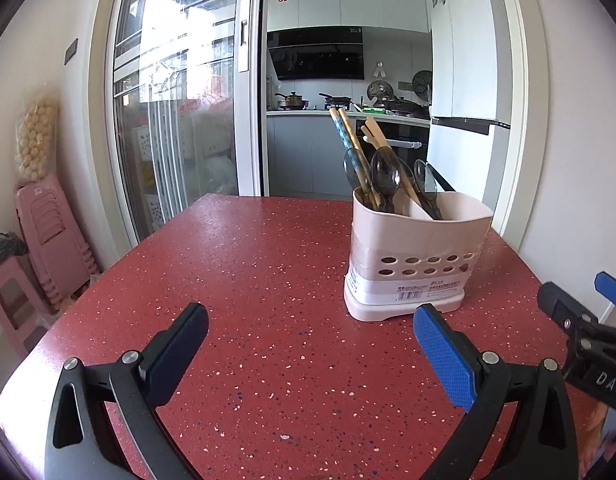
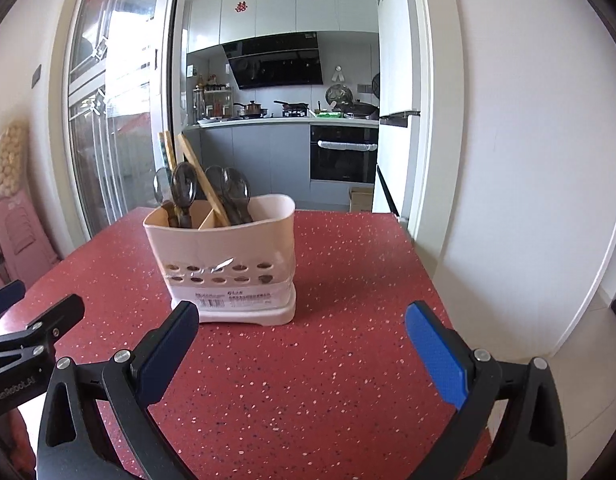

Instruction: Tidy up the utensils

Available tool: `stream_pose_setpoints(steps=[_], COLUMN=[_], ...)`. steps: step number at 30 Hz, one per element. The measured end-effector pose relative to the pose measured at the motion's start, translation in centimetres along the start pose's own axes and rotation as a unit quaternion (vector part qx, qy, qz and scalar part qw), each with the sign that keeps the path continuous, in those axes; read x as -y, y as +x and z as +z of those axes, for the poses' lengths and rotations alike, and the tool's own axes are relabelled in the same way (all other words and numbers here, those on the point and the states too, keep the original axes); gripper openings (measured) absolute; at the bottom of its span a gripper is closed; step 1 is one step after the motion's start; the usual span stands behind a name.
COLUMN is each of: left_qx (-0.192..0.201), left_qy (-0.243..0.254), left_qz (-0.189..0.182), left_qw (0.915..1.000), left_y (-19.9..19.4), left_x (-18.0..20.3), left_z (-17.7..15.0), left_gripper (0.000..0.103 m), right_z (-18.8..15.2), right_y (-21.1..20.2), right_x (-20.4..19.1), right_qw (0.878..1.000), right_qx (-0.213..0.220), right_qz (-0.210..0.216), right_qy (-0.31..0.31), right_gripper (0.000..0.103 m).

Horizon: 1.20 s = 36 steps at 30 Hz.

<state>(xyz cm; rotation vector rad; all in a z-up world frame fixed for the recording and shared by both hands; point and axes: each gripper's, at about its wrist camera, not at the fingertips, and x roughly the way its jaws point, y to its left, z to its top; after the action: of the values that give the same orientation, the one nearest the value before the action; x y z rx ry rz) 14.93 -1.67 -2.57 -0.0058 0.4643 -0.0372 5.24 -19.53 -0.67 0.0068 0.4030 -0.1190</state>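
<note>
A white plastic utensil holder [image 1: 415,256] with two compartments stands upright on the red speckled table [image 1: 268,280]. Dark translucent spoons [image 1: 385,178] and wooden chopsticks [image 1: 349,136] stand in it, in both compartments. My left gripper [image 1: 309,326] is open and empty, low over the table, left of and in front of the holder. In the right wrist view the holder [image 2: 224,256] stands ahead, with spoons [image 2: 184,192] and chopsticks [image 2: 196,168] in it. My right gripper [image 2: 302,322] is open and empty just in front of the holder. The right gripper also shows at the right edge of the left wrist view [image 1: 579,316].
Pink plastic stools [image 1: 48,248] are stacked by the wall left of the table. A sliding glass door [image 1: 176,120] and an open kitchen doorway [image 1: 347,100] lie beyond the table's far edge. A white wall [image 2: 527,160] is close on the right.
</note>
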Motion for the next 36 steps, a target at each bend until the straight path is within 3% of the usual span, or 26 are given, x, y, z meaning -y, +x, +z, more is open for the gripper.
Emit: stream_pose_setpoints(steps=[6,12,36], left_qx=[0.012,-0.001,-0.021], left_qy=[-0.01,-0.009,-0.003], left_qz=[-0.001,-0.008,0.001], left_qw=[0.9999,0.9999,0.9998], left_y=[-0.1,0.27,0.46], left_x=[-0.28,-0.29,-0.4], left_z=[-0.21,-0.39,-0.8], left_gripper=[0.103,0.103,0.103], right_z=[-0.87,-1.16,-0.82], right_y=[0.15,-0.18,-0.43], right_x=[-0.48,-0.58,-0.47], right_qw=[1.0,1.0,1.0], right_qx=[0.005,0.012,0.022], right_qz=[-0.015,-0.025,-0.02], right_qy=[-0.001,-0.003,-0.005], right_gripper=[0.103,0.103,0.103])
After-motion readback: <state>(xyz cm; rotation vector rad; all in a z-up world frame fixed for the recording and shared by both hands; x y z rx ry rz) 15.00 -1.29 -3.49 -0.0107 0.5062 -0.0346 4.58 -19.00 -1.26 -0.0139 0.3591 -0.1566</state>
